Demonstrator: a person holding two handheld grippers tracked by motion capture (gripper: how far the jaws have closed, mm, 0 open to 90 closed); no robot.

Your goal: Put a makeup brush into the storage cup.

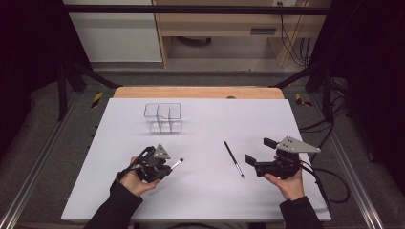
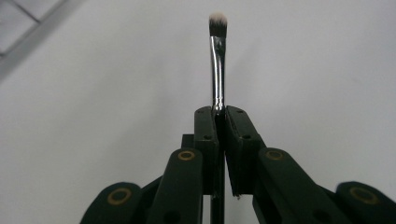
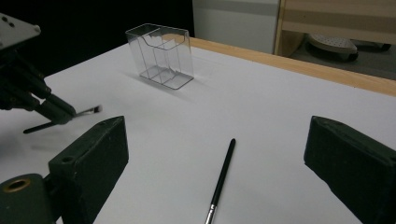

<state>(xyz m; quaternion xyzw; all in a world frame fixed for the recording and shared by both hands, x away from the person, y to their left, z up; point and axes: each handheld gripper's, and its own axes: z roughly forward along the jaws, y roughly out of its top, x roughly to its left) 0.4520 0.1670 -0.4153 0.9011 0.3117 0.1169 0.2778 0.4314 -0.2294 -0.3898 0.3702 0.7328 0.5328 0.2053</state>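
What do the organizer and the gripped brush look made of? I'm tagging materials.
Organizer: likely clear hard plastic, glossy; the table shows through its walls. Brush in the left gripper: shiny, probably metal ferrule, dark bristles with pale tips.

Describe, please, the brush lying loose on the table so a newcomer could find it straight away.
On the white table, look right of centre, just inside the open right hand-held gripper. The loose brush is long, thin and black, lying flat; the other brush is clamped in the left hand-held gripper.

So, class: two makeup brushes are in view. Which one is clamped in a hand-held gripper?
The short brush with the pale tip, pinched by the left hand-held gripper. The long black brush lies free on the table.
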